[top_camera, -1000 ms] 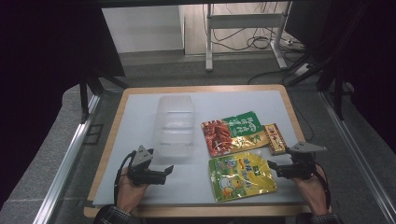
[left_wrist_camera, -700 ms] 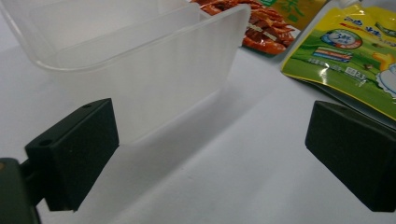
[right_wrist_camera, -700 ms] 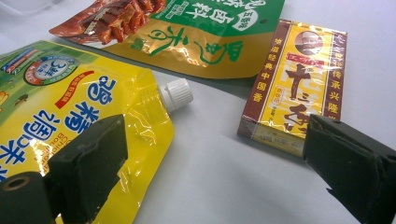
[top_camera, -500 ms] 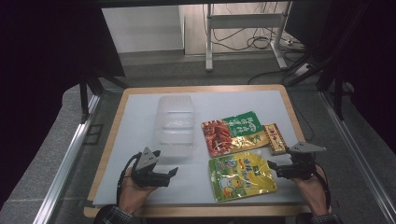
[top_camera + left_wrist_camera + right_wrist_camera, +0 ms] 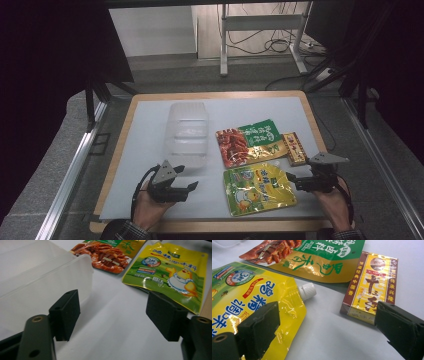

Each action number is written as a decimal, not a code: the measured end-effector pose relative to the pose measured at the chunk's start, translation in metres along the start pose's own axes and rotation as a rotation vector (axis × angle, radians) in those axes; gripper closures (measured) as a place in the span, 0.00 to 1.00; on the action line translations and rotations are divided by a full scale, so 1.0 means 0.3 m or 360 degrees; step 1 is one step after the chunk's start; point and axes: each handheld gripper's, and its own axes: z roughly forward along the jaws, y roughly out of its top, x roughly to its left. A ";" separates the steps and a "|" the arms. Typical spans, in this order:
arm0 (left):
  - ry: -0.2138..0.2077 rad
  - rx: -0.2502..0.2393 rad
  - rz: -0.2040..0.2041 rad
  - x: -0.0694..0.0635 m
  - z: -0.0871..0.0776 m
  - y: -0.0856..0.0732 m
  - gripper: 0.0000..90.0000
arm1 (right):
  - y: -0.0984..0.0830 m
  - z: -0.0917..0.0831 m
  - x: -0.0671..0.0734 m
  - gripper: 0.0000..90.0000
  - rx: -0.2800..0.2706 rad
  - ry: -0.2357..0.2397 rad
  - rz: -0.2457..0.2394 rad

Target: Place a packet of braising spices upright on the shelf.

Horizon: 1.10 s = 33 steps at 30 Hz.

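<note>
A clear plastic container lies on the white mat. To its right are a red and green snack packet, a yellow spouted pouch and a small yellow-brown box. My left gripper hovers near the front edge, left of the pouch. Its jaws have just been closing, with nothing between them. In the left gripper view the container is beside the left jaw and the pouch is ahead of the gripper. My right gripper stands open, between the pouch's white cap and the box.
The white mat covers a wooden table with a raised rim. Metal frame rails run along both sides. Bare mat lies left of the container and between my two grippers' hands at the front.
My left gripper has shifted a little to the right along the front of the mat, and its jaws stand narrower. The right gripper and all the objects have kept still.
</note>
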 end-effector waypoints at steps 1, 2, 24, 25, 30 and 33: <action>-0.0008 0.0004 0.0004 -0.002 0.002 0.002 0.34 | 0.000 0.000 0.000 0.07 0.0001 0.0000 -0.0002; -0.0016 0.0002 0.0003 -0.005 0.005 0.003 0.34 | 0.000 0.000 0.000 0.07 0.0000 0.0002 -0.0002; -0.0190 0.0018 0.0081 -0.078 0.105 0.050 0.60 | 0.001 0.000 0.003 0.07 0.0002 0.0001 -0.0006; -0.0200 0.0016 0.0085 -0.082 0.113 0.053 0.61 | 0.001 0.001 0.003 0.07 0.0002 0.0002 -0.0005; -0.0242 0.0012 0.0128 -0.100 0.144 0.066 0.71 | 0.000 0.002 0.004 0.07 0.0004 -0.0001 -0.0007; -0.0279 0.0000 0.0129 -0.106 0.159 0.071 0.79 | 0.000 0.002 0.005 0.07 0.0007 0.0000 -0.0011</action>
